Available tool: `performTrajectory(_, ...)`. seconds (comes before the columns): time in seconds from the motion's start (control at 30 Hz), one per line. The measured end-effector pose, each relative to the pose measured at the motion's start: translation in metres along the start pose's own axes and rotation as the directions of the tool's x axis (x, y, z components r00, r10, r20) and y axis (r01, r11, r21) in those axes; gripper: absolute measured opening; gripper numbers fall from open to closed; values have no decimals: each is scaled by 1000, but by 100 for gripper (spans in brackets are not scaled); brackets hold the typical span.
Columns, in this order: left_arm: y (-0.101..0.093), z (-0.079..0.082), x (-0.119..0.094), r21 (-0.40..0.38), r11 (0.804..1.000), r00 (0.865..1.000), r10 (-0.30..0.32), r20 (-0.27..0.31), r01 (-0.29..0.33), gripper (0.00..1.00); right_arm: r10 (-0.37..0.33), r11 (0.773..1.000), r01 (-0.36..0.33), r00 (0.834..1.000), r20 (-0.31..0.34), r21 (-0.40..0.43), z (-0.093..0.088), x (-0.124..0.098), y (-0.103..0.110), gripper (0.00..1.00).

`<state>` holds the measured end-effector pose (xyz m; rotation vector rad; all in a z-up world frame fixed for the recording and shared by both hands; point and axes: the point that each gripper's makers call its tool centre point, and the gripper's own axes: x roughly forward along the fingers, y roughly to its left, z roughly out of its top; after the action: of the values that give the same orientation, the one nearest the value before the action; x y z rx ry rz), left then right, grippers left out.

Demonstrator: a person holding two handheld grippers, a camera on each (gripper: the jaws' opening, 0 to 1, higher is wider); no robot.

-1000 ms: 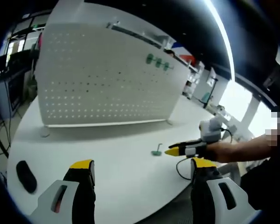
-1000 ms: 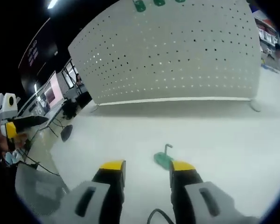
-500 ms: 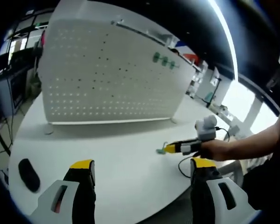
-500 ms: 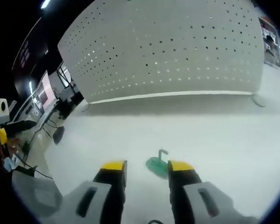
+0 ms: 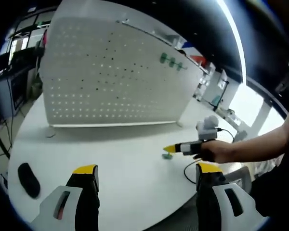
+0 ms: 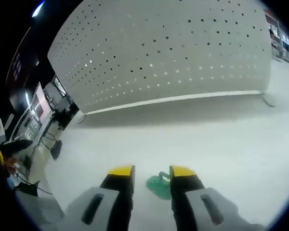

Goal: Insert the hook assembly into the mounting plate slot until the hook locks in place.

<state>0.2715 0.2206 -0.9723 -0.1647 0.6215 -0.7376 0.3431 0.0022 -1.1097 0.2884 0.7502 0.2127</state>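
While green hook (image 6: 159, 185) lies flat on tabletop (image 6: 221, 144) between right gripper (image 6: 151, 172) fingers, set narrow, not visibly clamped; left gripper (image 5: 144, 169) wide, farther off.

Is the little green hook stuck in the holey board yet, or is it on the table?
On the table. The green hook lies on the white table, between the right gripper jaws.
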Motion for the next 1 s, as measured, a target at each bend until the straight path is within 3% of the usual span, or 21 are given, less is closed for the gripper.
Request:
performTrajectory(0.1, 1, -1, -1, -5, 1000, 1000, 4, 0, -4, 84, -85, 996, 85, 994, -62, 8, -11, -5, -13, 25)
performTrajectory(0.2, 3, -3, -1, -12, 1000, 1000, 8, 0, -8, 84, -110, 991, 111, 994, -25, 69, -12, -10, -16, 25)
performTrajectory(0.33, 2, -6, 0, -21, 1000, 1000, 5, -5, -5, 83, -98, 992, 98, 995, 6, 74, -10, -13, -11, 18)
performTrajectory(0.5, -1, -5, 2, -17, 1000, 1000, -2, -7, 2, 83, -101, 991, 100, 995, 10, 90, -6, -9, -12, 17)
performTrajectory(1.0, 1, -6, 1, -18, 1000, 1000, -1, -7, 1, 83, -119, 989, 120, 993, -19, 81, -5, -5, -18, 7)
